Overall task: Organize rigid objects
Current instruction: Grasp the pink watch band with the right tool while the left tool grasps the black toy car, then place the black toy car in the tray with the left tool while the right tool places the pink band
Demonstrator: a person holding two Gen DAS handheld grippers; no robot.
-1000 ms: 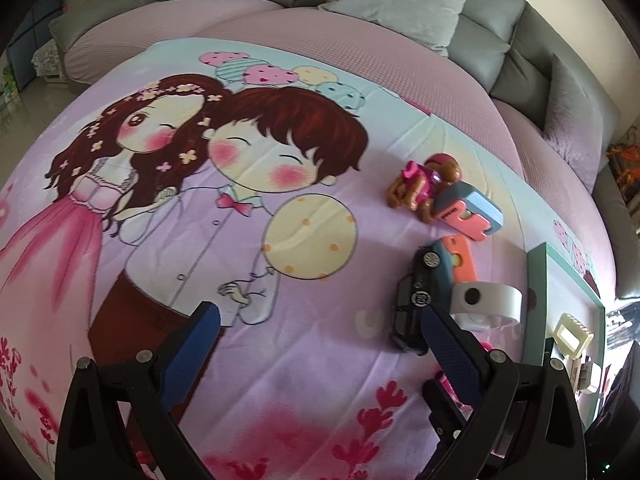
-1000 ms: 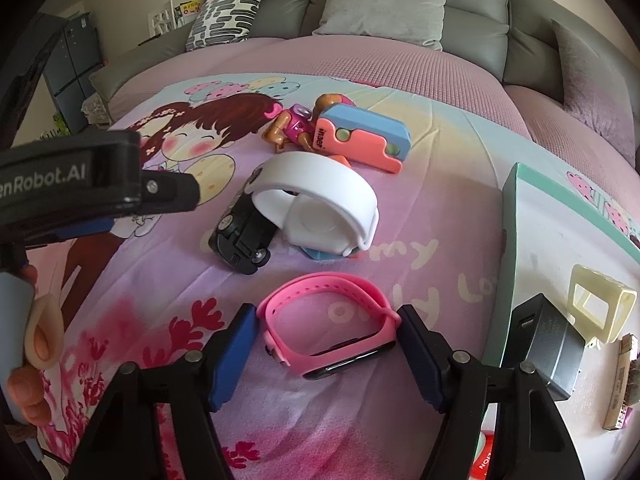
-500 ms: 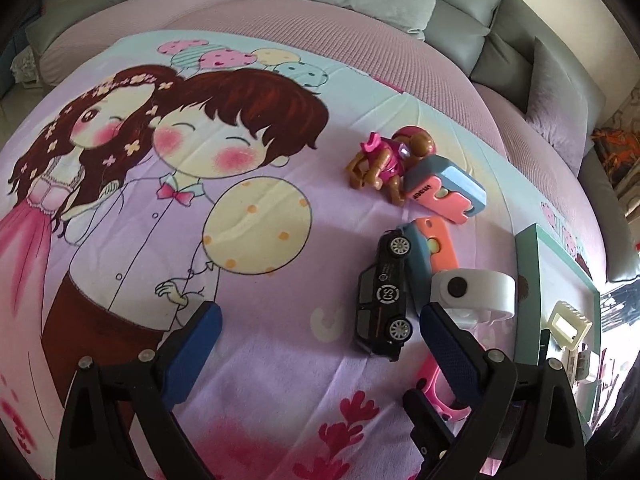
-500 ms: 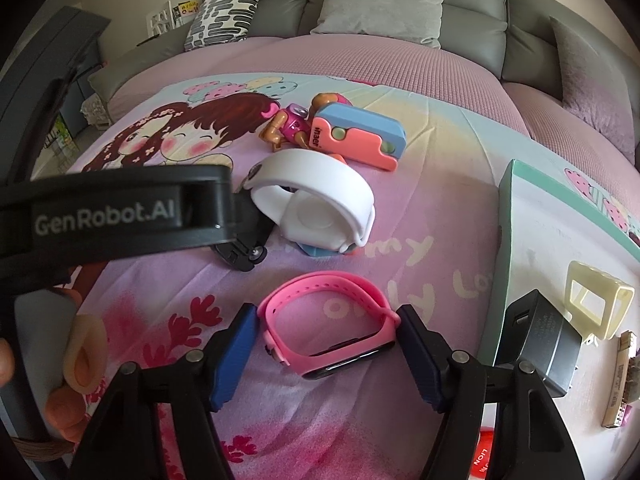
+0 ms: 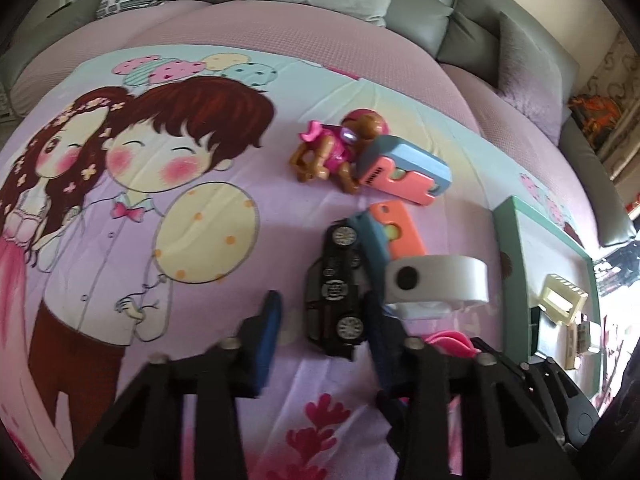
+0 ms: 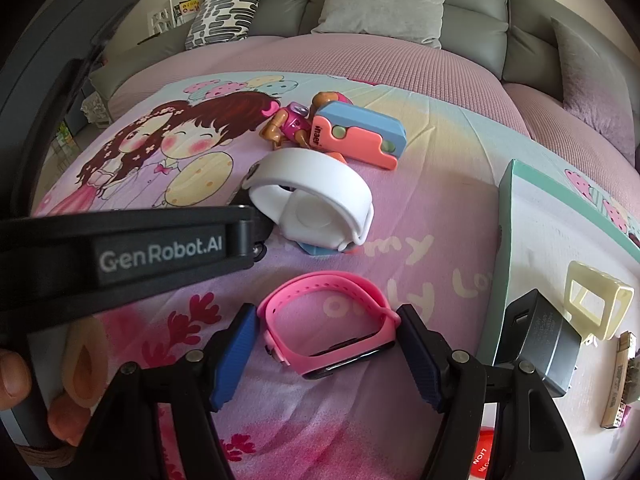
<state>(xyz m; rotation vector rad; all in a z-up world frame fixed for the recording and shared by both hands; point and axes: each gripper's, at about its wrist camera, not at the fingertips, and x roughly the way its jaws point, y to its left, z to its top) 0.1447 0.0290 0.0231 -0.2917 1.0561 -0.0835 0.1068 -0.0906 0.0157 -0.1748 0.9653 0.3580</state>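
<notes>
A black toy car (image 5: 335,292) lies on the cartoon blanket, and my left gripper (image 5: 322,320) is open with its jaws on either side of the car's near end. A white wristband (image 5: 438,279) lies just right of the car; it also shows in the right wrist view (image 6: 316,196). A pink smartwatch (image 6: 328,326) lies between the open jaws of my right gripper (image 6: 326,350), untouched. A pink toy pup (image 5: 334,152) and two blue-and-orange toy blocks (image 5: 404,172) lie farther back.
A green-edged box lid (image 6: 505,216) at the right holds a black charger (image 6: 538,350), a cream plastic frame (image 6: 598,300) and small items. The left gripper's body (image 6: 120,252) crosses the right wrist view. Grey sofa cushions (image 6: 384,0) line the back.
My left gripper has moved right and forward to the black car and its jaws have narrowed around it. My right gripper has stayed around the pink watch.
</notes>
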